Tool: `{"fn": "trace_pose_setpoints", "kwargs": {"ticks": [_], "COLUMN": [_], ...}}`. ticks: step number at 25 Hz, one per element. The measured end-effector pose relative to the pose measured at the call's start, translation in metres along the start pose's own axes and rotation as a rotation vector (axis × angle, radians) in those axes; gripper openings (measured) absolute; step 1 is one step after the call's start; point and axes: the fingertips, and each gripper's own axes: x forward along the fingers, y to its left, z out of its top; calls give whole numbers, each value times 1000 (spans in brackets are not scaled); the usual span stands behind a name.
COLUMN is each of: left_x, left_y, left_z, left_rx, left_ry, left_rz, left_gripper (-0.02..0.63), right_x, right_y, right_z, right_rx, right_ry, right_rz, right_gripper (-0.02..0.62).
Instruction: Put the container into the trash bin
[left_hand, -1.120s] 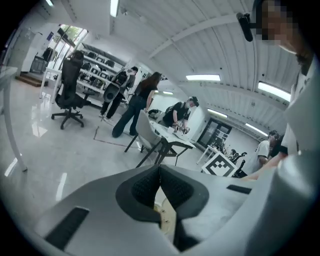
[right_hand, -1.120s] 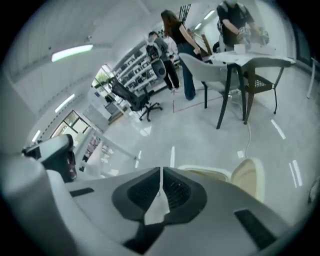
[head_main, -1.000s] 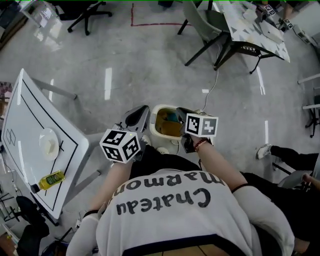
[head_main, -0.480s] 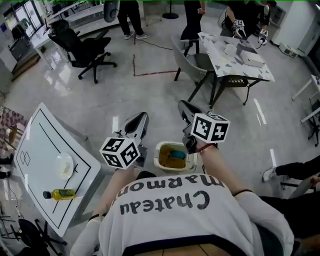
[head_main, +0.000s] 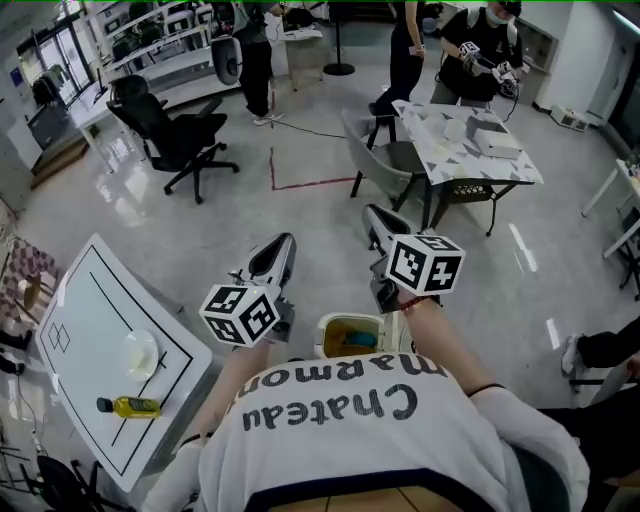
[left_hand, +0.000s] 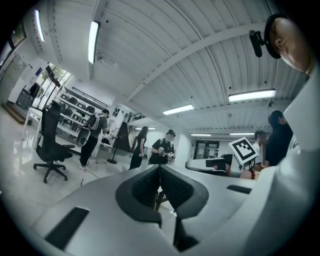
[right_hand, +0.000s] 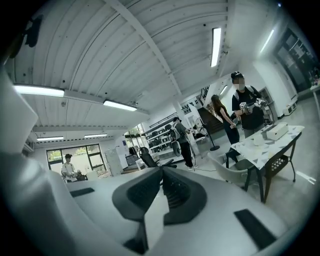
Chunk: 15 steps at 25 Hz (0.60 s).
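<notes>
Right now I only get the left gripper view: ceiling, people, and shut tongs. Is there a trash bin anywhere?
Observer: Yes. The head view shows the trash bin on the floor, right in front of the person and low between both arms.
Operator: Is anything in it?
Observer: A blue object lies inside on a yellowish lining. I can't tell what it is.
Operator: And the other tongs?
Observer: The right gripper view shows the right gripper shut, with nothing between its tongs.
</notes>
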Motion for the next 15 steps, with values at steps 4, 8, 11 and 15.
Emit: {"fn": "trace_pose_setpoints", "kwargs": {"ticks": [4,8,11,15], "left_x": [0,-2,-4,-4], "left_y": [2,6,13,19], "left_z": [-3,-4,-4,-4], "left_rx": [-11,-15,-22,-32], "left_ry": [0,5,6,2], "left_rz": [-3,-1,10,14], "left_gripper": [23,23,23,23], "right_x": [2,6,10,10], "right_y": [-1,-2,-2,-5], "right_z": [-8,-10,-13,-17], "right_rx": [-5,-8,-13,-13], "right_ry": [21,33,43,53], "right_rz": [-2,-13,-20,-35], "right_gripper": [34,34,34,34]}}
